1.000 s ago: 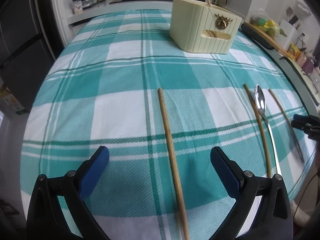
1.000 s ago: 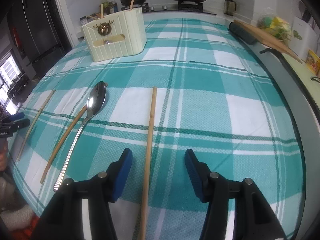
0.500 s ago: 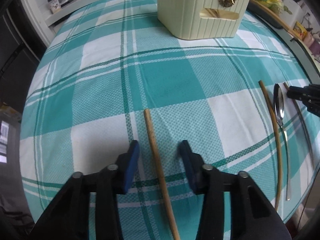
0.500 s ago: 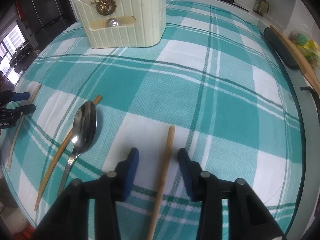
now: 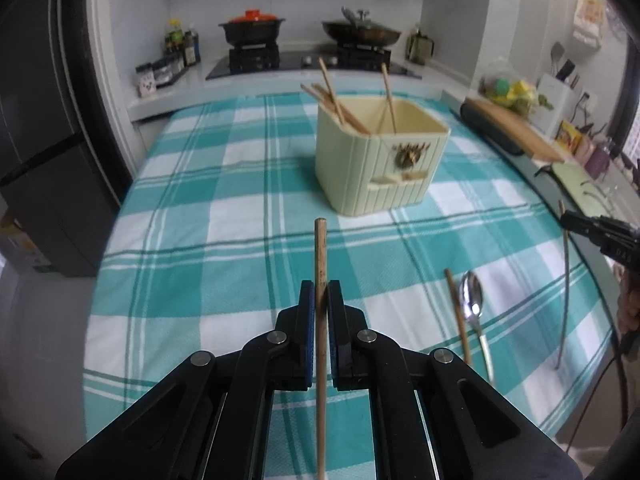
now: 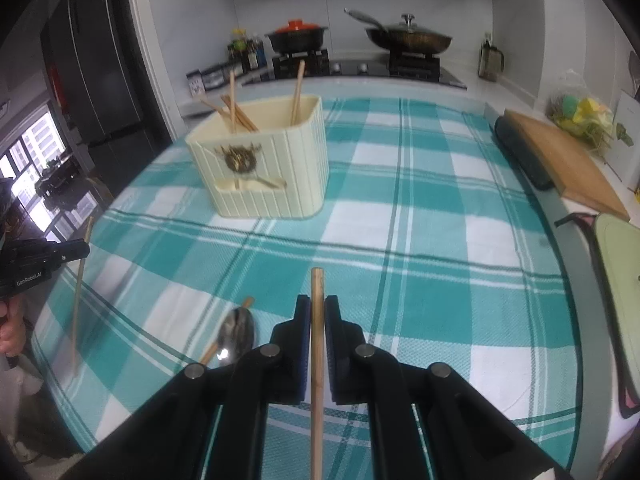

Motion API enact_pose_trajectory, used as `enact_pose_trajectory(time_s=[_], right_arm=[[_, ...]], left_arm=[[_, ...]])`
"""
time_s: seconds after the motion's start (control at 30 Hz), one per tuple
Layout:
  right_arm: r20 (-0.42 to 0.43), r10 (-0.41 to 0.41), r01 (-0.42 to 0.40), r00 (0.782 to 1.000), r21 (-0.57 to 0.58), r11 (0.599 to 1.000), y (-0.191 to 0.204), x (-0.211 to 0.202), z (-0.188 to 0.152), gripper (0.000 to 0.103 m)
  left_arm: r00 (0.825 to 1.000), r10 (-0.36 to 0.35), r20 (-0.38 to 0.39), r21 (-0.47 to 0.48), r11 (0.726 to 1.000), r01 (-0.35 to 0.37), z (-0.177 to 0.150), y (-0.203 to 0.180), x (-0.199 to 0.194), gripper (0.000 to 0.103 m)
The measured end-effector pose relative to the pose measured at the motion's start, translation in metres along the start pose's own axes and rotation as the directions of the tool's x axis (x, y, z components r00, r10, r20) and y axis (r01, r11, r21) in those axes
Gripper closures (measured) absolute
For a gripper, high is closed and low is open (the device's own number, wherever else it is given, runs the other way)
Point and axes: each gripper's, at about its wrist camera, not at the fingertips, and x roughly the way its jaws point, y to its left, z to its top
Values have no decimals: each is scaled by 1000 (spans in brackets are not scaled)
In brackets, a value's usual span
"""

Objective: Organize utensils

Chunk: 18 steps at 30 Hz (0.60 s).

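Note:
My left gripper [image 5: 320, 294] is shut on a wooden chopstick [image 5: 320, 256] and holds it above the checked cloth, pointing toward the cream utensil holder [image 5: 376, 168]. My right gripper [image 6: 317, 308] is shut on another wooden chopstick [image 6: 317, 288], also lifted, with the holder [image 6: 260, 168] ahead to the left. The holder has several chopsticks standing in it. A metal spoon [image 5: 472, 304] and one more chopstick [image 5: 458, 320] lie on the cloth between the grippers; they also show in the right wrist view, the spoon [image 6: 236, 334] beside the chopstick [image 6: 240, 308].
The table has a teal and white checked cloth [image 5: 224, 216]. A wooden cutting board [image 6: 560, 164] lies along the right edge. A stove with pots [image 6: 360, 48] stands behind the table. The other gripper shows at the edge of each view.
Both grippers have closed on their chopsticks and lifted them off the cloth. Both cameras have risen and tilted up toward the holder.

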Motion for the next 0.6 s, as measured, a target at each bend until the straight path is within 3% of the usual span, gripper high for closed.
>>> enact_pose_trajectory(time_s=[0.13,0.27,0.47,0.6], right_arm=[[141,13,-10,990,-24,1000,12,-54,12,96],[269,10,6,963,-57,998,25,-93,21,96],[422,-5,49,907,-93,994,46,-124,39,96],[457,0,50,890,-98,994,53,-125,58,96]], left_arm=[[993,-33,114,-25,999,36,13,-1,-42,99],[981,-67,181,-47,996,76,25,-3,-64,99],[964,-97,249,-51,992,113,50,-11,-82,99],[954,-119,276,-52,989,139,71,-12,-89,99]])
